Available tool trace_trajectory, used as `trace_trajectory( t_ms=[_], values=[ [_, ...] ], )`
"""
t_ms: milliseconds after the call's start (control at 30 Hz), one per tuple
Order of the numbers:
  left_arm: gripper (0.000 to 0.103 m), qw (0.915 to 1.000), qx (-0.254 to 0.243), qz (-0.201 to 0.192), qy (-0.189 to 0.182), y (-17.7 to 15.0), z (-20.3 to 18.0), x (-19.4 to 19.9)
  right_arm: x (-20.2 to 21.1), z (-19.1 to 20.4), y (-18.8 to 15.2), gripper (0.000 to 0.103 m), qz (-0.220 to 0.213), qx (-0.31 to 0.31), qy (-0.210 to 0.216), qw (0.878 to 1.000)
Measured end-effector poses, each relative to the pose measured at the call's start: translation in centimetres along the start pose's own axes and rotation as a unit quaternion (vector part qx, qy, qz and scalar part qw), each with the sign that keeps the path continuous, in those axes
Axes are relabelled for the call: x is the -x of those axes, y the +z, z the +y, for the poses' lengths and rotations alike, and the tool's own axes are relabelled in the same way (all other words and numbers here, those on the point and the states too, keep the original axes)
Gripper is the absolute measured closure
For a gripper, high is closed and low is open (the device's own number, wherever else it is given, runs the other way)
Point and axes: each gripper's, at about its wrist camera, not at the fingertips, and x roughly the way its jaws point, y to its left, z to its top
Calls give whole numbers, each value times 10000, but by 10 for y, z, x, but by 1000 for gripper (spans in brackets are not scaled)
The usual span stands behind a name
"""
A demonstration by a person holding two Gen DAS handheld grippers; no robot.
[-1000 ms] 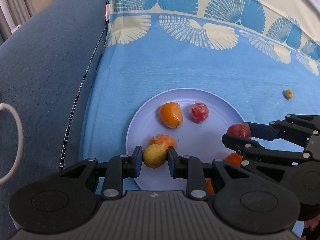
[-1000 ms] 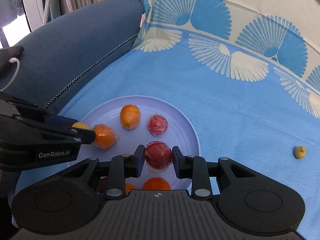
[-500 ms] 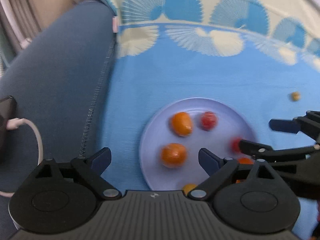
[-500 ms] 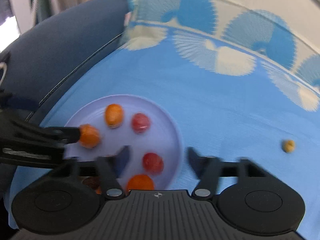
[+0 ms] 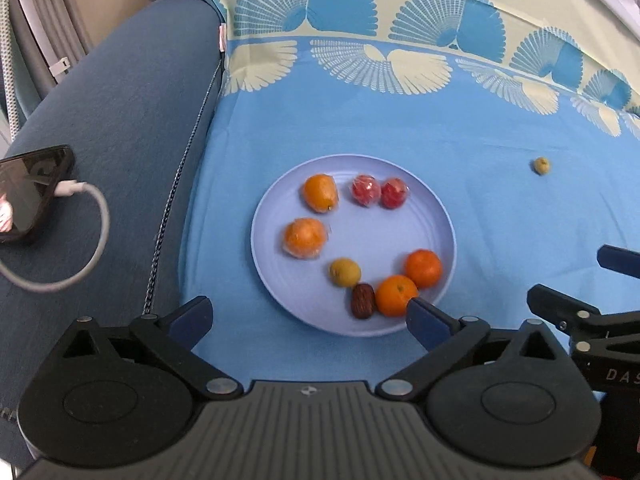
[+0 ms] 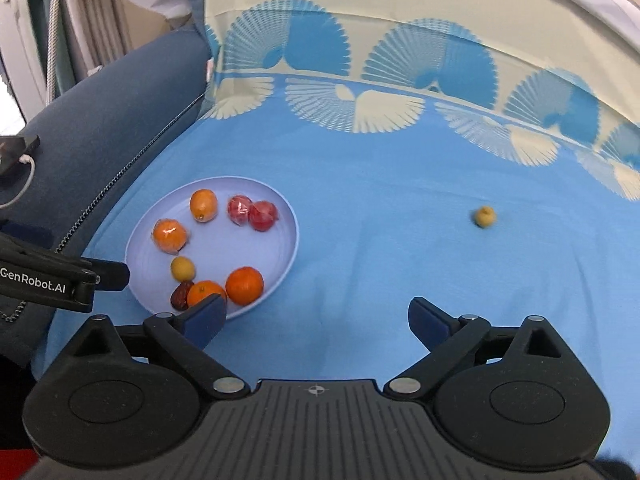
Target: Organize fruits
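Left gripper (image 5: 308, 322): matte black plastic body with a ribbed grey centre panel bearing a small crosshair mark. Two rounded black housings flank it, each with a shallow circular recess. Angular black linkage arms carry silver pivot screws and triangular cut-outs. Fingers (image 5: 426, 318) are tipped with dark blue pads.

Right gripper (image 6: 316, 320): same build, colours and blue pads (image 6: 428, 326). White lettering "GenRobot.AI" shows on the left gripper's side; partial "DAS" on the right's.
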Motion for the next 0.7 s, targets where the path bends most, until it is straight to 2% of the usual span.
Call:
trace_trajectory(
  t_ms=[333,700],
  values=[
    [0,9993,177,-250,200,-24,-3,50,59,17,-25,2,-403,20,232,9989],
    [0,9983,109,-423,388,-52,-14,82,93,31,-44,1,-639,201,307,9973]
  ],
)
